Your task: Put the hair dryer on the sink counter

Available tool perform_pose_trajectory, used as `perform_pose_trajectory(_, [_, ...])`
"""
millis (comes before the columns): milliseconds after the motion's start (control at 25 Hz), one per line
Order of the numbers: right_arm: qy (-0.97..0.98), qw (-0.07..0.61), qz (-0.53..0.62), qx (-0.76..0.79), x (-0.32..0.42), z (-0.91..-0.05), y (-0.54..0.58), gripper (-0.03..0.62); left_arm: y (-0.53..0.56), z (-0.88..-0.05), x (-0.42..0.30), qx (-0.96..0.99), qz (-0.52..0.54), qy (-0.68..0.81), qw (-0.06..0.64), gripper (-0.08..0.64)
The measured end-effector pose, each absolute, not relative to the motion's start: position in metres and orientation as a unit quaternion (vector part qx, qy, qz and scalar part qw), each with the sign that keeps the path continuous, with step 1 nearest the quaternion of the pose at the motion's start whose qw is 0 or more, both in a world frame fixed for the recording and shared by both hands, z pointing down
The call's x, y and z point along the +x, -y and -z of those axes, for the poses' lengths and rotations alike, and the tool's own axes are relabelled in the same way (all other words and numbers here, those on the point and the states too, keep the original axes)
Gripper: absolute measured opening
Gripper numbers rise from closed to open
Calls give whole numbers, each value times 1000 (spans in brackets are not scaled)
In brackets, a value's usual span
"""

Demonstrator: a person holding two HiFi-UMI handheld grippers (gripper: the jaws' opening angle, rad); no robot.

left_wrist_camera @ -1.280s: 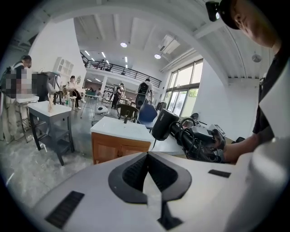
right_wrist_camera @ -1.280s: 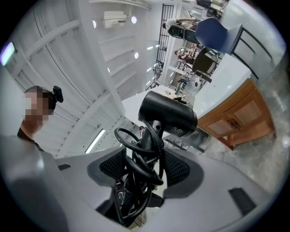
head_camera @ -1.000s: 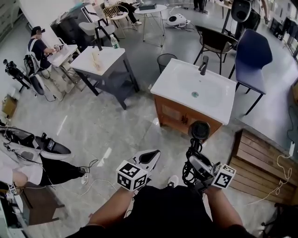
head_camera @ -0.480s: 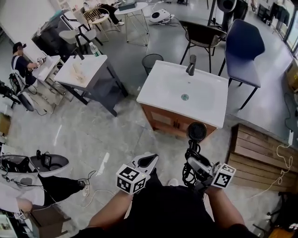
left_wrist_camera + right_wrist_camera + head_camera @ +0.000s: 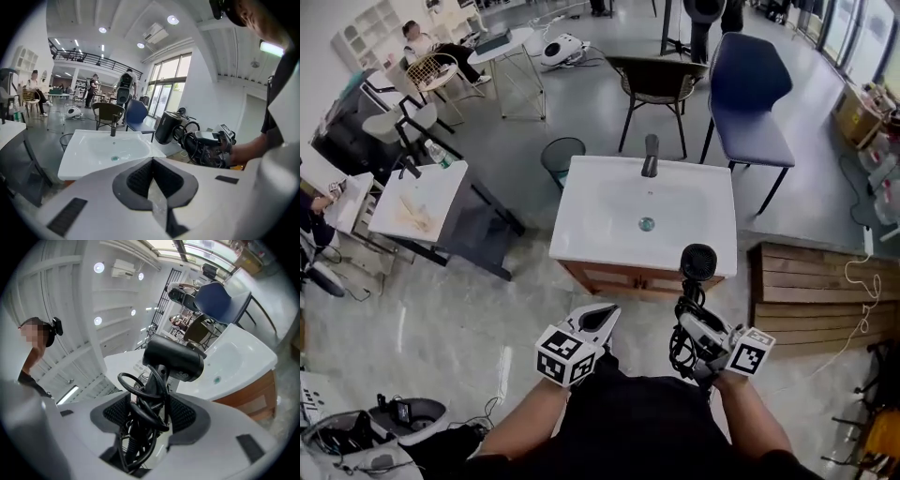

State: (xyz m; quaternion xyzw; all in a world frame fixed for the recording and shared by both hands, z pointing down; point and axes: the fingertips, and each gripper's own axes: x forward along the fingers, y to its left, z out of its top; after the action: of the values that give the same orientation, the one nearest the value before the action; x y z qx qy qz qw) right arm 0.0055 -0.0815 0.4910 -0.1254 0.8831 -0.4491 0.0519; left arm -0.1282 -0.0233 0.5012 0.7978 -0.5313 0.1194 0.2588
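Hair dryer (image 5: 698,262) upright in right gripper (image 5: 692,323), arm forward

The room is lit brightly by round ceiling lamps (image 5: 173,19) and by daylight from tall windows (image 5: 165,91). Glare is seen on the pale floor (image 5: 502,364), and the white sink counter (image 5: 581,239) is washed out. Both gripper views are bent at the edges and ringed with black. Near parts are blurred.

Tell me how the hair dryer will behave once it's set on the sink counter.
The hair dryer looks top-heavy, a bulky barrel on a slim handle, so upright it would probably tip. Its round barrel may roll on the smooth sink counter. The coiled cord looks floppy and could spring loose.
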Motion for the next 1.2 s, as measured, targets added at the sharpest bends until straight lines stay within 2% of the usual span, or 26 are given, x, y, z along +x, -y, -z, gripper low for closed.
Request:
perform_pose_trajectory(360, [-858,87,446,-241,-44,-498,136,242,107,-496,-218,845,-136,461,235,0])
perform_pose_trajectory(680, [-830,94,447,-319,-66,-516,155,241,140,-515,-243,868,-149,405,247,0])
perform_pose_trajectory(920, [-818,58,445,-359,-58,-543,185,239,163,-527,-246,873,-158,387,250,0])
perform_pose_trajectory(1200, [-818,-31,425,-387,-20,-585,257,236,192,-533,-251,856,-163,412,267,0])
